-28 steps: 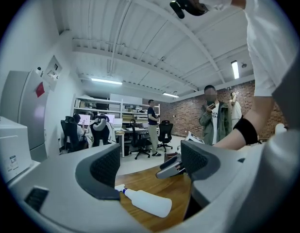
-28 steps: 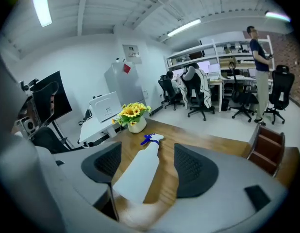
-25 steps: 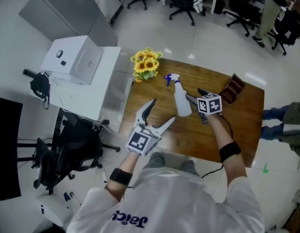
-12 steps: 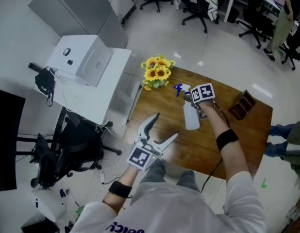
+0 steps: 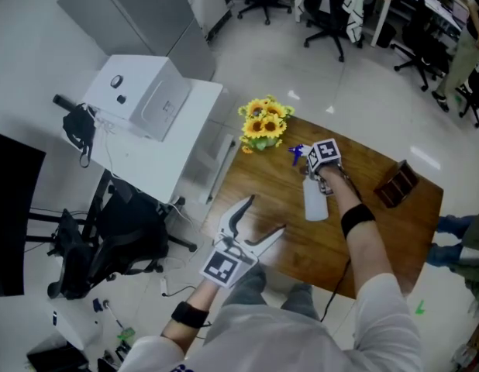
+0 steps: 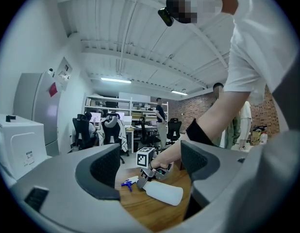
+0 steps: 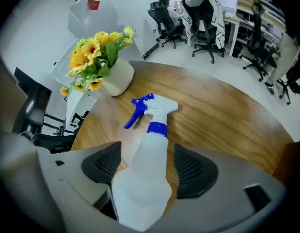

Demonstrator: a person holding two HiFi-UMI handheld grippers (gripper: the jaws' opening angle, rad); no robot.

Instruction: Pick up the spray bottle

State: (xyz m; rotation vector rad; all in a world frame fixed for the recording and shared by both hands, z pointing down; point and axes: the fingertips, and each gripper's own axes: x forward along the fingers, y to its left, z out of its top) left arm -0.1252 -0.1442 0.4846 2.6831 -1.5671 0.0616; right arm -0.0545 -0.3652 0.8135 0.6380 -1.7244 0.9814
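Note:
A white spray bottle point(image 5: 315, 204) with a blue trigger lies on its side on the brown wooden table point(image 5: 379, 231), nozzle pointing toward the flowers. My right gripper point(image 5: 313, 173) is over the bottle near its neck. In the right gripper view the bottle point(image 7: 140, 188) runs between the two pads with a gap on each side, so the right gripper point(image 7: 147, 161) is open. My left gripper point(image 5: 263, 217) hangs open at the table's near left edge, holding nothing. The left gripper view shows the bottle point(image 6: 162, 194) flat on the wood beyond the left gripper point(image 6: 150, 164).
Sunflowers in a white pot point(image 5: 263, 122) stand at the table's far left corner, close to the nozzle. A brown wooden holder point(image 5: 398, 184) sits at the right edge. A white box point(image 5: 139, 95) on a side table and a black chair point(image 5: 108, 242) are to the left.
My right gripper has moved from the bottle's right side to over its neck end. The bottle still lies on the table. The left gripper stays open by the near edge.

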